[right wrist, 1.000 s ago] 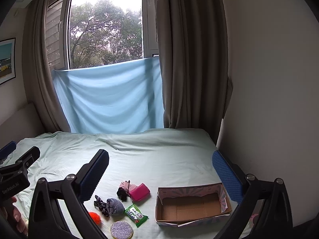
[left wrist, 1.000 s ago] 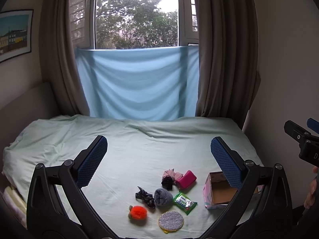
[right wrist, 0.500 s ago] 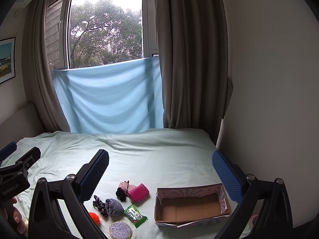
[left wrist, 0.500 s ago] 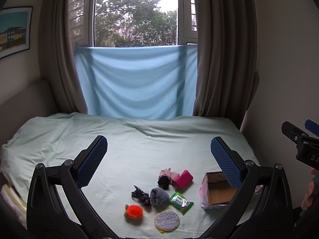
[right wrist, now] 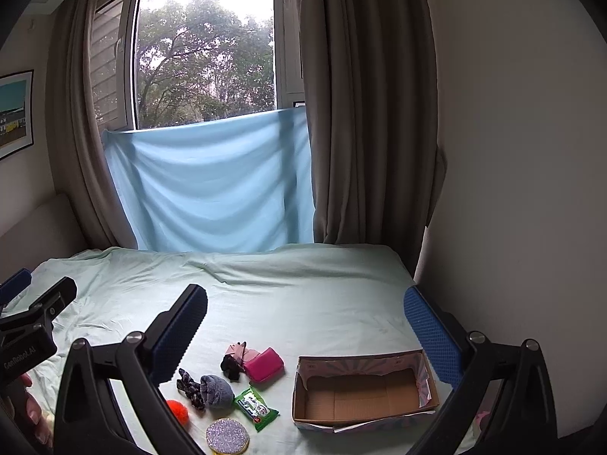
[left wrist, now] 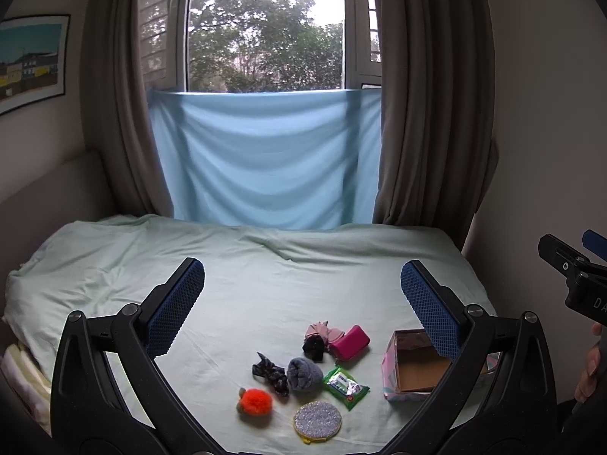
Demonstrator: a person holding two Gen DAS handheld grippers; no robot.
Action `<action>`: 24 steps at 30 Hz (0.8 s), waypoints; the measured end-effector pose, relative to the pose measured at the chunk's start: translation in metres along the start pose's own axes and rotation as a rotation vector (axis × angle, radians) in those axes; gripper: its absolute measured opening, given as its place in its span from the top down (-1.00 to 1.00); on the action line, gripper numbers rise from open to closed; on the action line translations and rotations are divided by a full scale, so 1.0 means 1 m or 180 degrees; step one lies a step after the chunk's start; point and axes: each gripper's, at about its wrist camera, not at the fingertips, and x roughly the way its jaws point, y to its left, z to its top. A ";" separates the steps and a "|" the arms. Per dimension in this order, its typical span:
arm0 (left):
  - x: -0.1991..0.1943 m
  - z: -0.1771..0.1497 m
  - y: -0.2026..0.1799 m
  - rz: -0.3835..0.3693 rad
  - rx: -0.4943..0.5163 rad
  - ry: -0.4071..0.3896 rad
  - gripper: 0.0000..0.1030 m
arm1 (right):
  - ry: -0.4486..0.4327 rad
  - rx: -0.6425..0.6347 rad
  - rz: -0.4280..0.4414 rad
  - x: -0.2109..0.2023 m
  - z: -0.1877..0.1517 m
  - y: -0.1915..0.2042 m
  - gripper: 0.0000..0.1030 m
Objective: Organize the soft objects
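Small items lie grouped on a pale green bed sheet point(left wrist: 265, 284): an orange pompom point(left wrist: 257, 400), a dark patterned scrunchie point(left wrist: 270, 372), a rolled grey sock point(left wrist: 302, 374), a green wipes packet point(left wrist: 344, 383), a glittery round pad point(left wrist: 317, 419), a magenta pouch point(left wrist: 349, 342), and a black and pink cloth bundle point(left wrist: 317, 339). An open cardboard box point(right wrist: 360, 390) sits empty to their right. My left gripper point(left wrist: 302, 284) hangs open above and short of the items. My right gripper point(right wrist: 305, 309) is open too, above the box and pouch point(right wrist: 264, 364).
The bed runs back to a window with a light blue cloth point(left wrist: 265, 159) and brown curtains point(left wrist: 428, 113). A wall point(right wrist: 512, 151) borders the bed on the right. A framed picture point(left wrist: 30, 60) hangs left. A hand point(left wrist: 588, 367) holds the right gripper.
Both views have shifted slightly: the items sit a little lower and further left in the left wrist view. Nothing was grasped and both grippers stay open.
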 end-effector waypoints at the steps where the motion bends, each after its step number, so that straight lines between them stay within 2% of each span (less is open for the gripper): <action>1: -0.001 0.000 -0.001 0.0002 0.0010 -0.0015 -0.99 | -0.0001 0.0000 0.0005 0.000 0.000 -0.001 -1.00; 9: -0.004 -0.003 -0.005 0.0011 -0.0002 -0.0060 -0.99 | 0.0005 -0.0027 0.0043 0.001 -0.003 -0.004 -1.00; 15: 0.004 -0.009 0.002 0.0125 -0.0063 0.0096 -0.99 | 0.0050 -0.0092 0.0185 0.010 -0.004 -0.001 -1.00; 19: 0.018 -0.033 0.018 0.0217 -0.0111 0.0305 -0.99 | 0.0071 -0.0197 0.0335 0.022 -0.016 0.011 -1.00; 24: 0.042 -0.077 0.044 0.0109 -0.0139 0.0618 -0.99 | 0.0165 -0.0152 0.0379 0.042 -0.040 0.033 -1.00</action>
